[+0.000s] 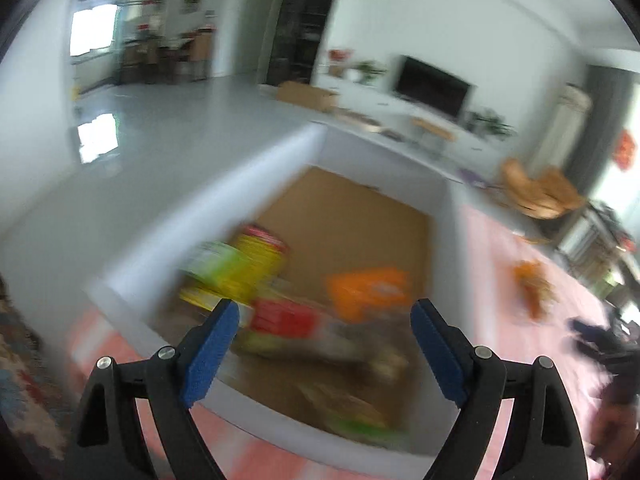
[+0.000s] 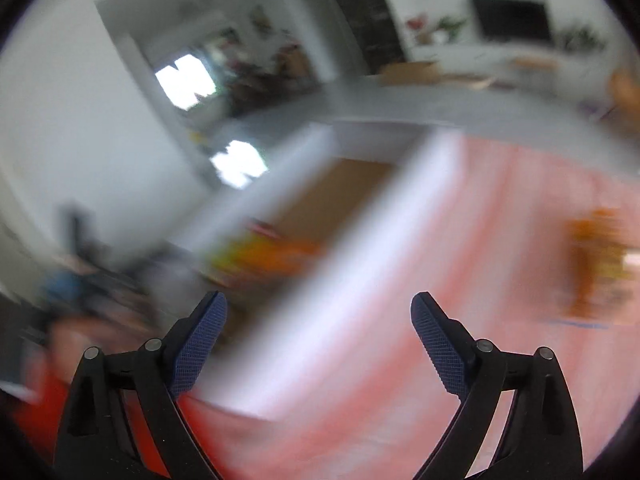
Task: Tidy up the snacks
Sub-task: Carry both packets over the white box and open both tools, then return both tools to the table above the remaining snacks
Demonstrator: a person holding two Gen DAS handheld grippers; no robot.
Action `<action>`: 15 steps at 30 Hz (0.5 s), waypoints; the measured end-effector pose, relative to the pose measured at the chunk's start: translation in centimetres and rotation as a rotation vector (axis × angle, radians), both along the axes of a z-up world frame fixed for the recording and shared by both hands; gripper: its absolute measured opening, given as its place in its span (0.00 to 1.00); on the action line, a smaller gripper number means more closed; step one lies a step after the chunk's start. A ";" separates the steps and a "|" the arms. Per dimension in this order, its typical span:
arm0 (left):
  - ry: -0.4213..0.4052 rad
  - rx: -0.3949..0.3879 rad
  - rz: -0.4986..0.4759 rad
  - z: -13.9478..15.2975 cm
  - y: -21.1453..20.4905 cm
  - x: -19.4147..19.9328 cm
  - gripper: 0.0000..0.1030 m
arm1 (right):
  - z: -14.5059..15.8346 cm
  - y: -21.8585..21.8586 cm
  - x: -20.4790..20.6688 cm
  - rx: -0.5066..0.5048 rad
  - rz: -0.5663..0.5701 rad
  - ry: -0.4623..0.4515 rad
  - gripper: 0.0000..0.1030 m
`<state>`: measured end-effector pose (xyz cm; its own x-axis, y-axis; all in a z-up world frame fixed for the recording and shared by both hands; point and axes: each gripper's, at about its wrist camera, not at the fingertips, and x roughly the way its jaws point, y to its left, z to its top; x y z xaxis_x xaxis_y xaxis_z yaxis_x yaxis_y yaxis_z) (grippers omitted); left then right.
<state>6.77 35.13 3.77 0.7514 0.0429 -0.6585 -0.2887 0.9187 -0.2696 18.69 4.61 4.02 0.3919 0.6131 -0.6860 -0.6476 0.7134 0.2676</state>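
Hovering with jaws spread wide and nothing between them, the left gripper (image 1: 325, 314) looks down into the white box (image 1: 200, 200), and the right gripper (image 2: 319, 308) is just as released and empty out over the pink-clothed bench (image 2: 500, 240). Below the left one, inside the box, snacks lie in a loose heap: a yellow and green can (image 1: 240, 268) on its side toward the far left, a red packet (image 1: 286, 316) right under the left blue pad, an orange packet (image 1: 370, 288) further right, and more wrappers toward the near wall that are too smeared to name. One orange packet (image 1: 534, 280) is out on the bench, well apart from the box on the right side; the right wrist view picks it up too (image 2: 600, 260). That looks like the piece left to fetch.

Now the risks, as I read them. Both views are badly blurred, so a reach made at this pace could overshoot the loose packet or shove it across the cloth. The box wall (image 2: 360, 264) runs just ahead of the right gripper, and a low swing could clip it and drag the box. A soft packet pinched by one corner may slip free on the way over
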 end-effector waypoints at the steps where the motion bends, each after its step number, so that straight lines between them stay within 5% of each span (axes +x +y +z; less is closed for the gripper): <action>1: -0.010 -0.014 -0.040 0.1 -1.8 -0.1 0.85 | -1.7 -2.0 -0.1 -0.074 -0.037 -0.030 0.92; 5: -0.032 -0.064 -0.322 -0.7 -12.4 -0.2 0.96 | -8.5 -12.5 0.0 -0.328 -0.239 -0.060 0.92; 9: 0.047 -0.050 -0.550 -4.7 -22.3 2.2 1.00 | -11.1 -21.7 -1.1 -0.405 -0.448 -0.051 0.92; 15: 0.154 0.106 -0.595 -11.8 -28.8 6.3 0.99 | -11.9 -26.8 -2.3 -0.412 -0.600 -0.050 0.93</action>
<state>13.04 6.36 -8.00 0.5637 -0.2829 -0.7760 0.2523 0.9536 -0.1644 16.42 -22.17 -7.86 0.6164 -0.0213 -0.7871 -0.1183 0.9858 -0.1193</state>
